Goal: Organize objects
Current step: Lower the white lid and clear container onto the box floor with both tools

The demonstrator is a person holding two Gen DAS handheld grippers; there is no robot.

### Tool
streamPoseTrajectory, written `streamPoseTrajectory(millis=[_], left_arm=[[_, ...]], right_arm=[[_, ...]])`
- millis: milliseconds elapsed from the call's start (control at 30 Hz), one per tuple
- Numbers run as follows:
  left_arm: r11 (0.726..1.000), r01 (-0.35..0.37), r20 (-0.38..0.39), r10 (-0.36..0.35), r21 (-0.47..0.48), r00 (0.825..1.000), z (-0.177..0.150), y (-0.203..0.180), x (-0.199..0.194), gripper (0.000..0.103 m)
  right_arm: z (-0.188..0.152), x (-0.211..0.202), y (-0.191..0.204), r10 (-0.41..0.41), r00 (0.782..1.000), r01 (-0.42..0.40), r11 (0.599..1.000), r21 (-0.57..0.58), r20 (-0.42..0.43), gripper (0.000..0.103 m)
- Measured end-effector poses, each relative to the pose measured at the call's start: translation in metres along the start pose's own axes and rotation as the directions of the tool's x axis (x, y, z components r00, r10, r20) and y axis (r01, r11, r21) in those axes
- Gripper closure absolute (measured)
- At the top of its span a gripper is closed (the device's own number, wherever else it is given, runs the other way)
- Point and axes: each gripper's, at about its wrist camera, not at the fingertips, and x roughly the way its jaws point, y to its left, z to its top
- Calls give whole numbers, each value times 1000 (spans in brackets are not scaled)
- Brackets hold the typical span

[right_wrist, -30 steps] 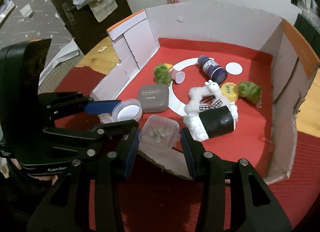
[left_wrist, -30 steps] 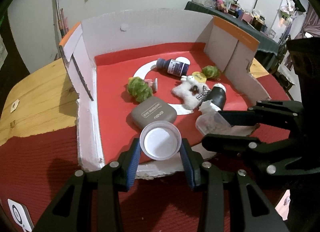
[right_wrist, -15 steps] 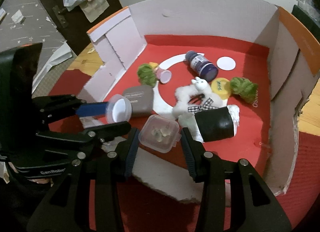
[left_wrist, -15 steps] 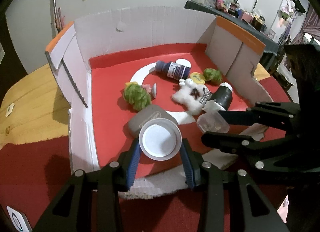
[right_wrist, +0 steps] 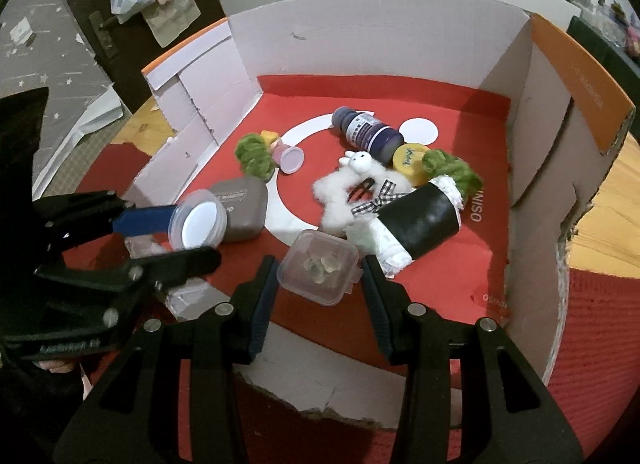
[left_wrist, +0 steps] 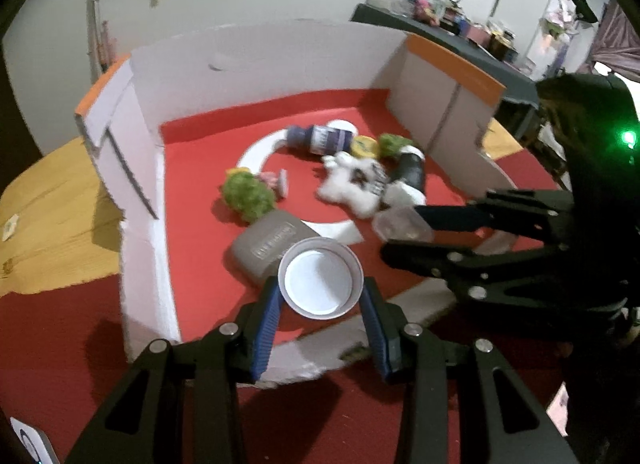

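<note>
Left claw [left_wrist: 320,304] grips round tub [left_wrist: 321,278]; right claw [right_wrist: 318,284] grips pebble-filled box [right_wrist: 320,266].

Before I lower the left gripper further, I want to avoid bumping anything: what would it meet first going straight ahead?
Probably the grey case, just beyond the round tub that the left gripper holds; depth is hard to judge.
</note>
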Motion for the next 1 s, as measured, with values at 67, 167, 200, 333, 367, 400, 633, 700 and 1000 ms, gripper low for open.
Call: streamPoseTrajectory(millis=[67,167,200,333,367,400,633,700,1000], left_arm=[[999,33,-14,-33,7,999,0,-2,1,61],[999,36,-28,-35,26,999,1,-6,4,61],[999,37,-32,-36,28,999,1,-6,5,61],[1000,13,-50,-12,8,999,3,1,15,61],[1000,11,-48,-11,5,999,4,3,16,61],[1000,17,-42,-17,-2,999,4,5,16,61],[1000,-22,-30,21,-9,999,9,11,18,61],[999,-34,-25,33,-12,999,11,13,20,61],[995,-87,1,87,-39,996,16,20,24,61]], right_arm=[[0,0,1,1,1000,-1,1000,-2,-3,62],[-1,-2,1,2,1000,-2,1000,-6,-7,62],[-1,-2,1,1,1000,-1,1000,-8,-8,62],[-2,-4,0,-5,1000,4,1000,-12,-12,62],[-2,-4,0,-5,1000,5,1000,-12,-11,62],[-2,-4,0,-5,1000,5,1000,-11,-11,62],[-3,-3,2,-6,1000,6,1000,-10,-8,62],[-3,-2,2,-13,1000,13,1000,-9,-6,62],[-2,-1,-1,-51,999,51,999,-2,13,62]])
